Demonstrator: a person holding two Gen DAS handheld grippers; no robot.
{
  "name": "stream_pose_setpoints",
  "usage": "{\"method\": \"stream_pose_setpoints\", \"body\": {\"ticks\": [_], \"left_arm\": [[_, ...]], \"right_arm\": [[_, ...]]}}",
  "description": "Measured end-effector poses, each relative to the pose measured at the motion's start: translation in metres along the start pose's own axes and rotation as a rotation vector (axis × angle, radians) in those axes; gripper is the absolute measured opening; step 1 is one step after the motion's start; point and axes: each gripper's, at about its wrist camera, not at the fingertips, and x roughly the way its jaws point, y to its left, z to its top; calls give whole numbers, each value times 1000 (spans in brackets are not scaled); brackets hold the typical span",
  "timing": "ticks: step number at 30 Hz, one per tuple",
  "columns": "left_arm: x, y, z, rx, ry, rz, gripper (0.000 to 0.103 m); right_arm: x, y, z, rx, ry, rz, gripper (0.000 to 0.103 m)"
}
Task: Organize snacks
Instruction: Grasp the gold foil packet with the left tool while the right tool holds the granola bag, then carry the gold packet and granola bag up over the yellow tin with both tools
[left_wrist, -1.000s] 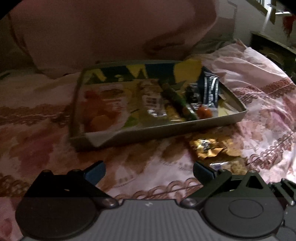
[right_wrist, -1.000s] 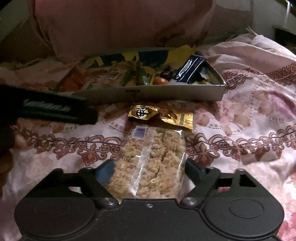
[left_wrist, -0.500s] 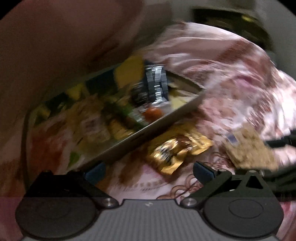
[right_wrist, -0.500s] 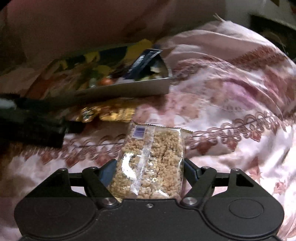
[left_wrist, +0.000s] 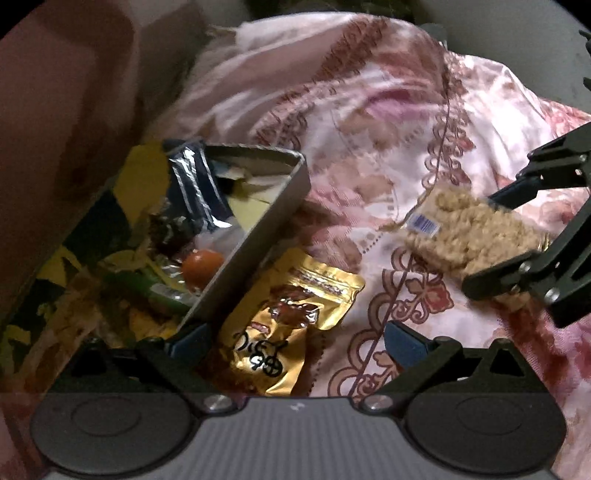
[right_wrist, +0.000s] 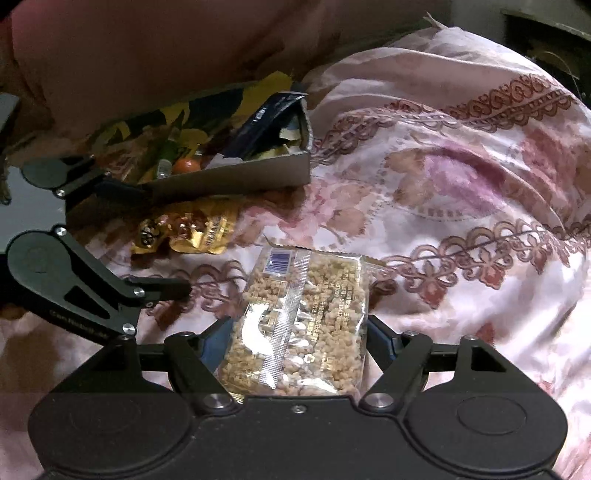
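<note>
Floral pink bedspread (right_wrist: 461, 192), dim room

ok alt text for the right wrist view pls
The right tongs grip a clear packet of crumbly cereal bar above a floral bedsheet. Behind it lie a gold snack pouch and a grey tray of snacks, with the left tongs open at left.

Glossy gold foil pouch (left_wrist: 291, 325), clear crinkly plastic wrapper (right_wrist: 299, 325), matt cardboard tray (left_wrist: 258, 236), printed cloth (left_wrist: 369, 147)
</note>
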Motion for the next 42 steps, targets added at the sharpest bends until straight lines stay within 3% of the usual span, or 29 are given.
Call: {"method": "stream_pose_setpoints", "body": {"ticks": [3, 8, 11, 21, 24, 28, 37, 42], "left_arm": [[9, 5, 3, -23, 26, -33, 102], [13, 3, 5, -18, 55, -22, 101], [10, 6, 7, -33, 61, -10, 91], [4, 12, 16, 2, 125, 99, 42], [2, 12, 18, -21, 141, 120, 35], [-7, 10, 20, -67, 168, 118, 33], [-36, 8, 3, -360, 272, 50, 31], [-53, 12, -14, -553, 282, -19, 28]], "right_arm": [[1, -3, 0, 18, -1, 14, 77], [2, -4, 0, 29, -5, 19, 77], [3, -6, 1, 45, -7, 23, 77], [2, -6, 2, 70, -20, 26, 77], [2, -4, 3, 71, -23, 32, 77], [2, 0, 3, 62, -31, 55, 77], [9, 20, 2, 41, -36, 97, 77], [8, 28, 1, 40, -38, 138, 77]]}}
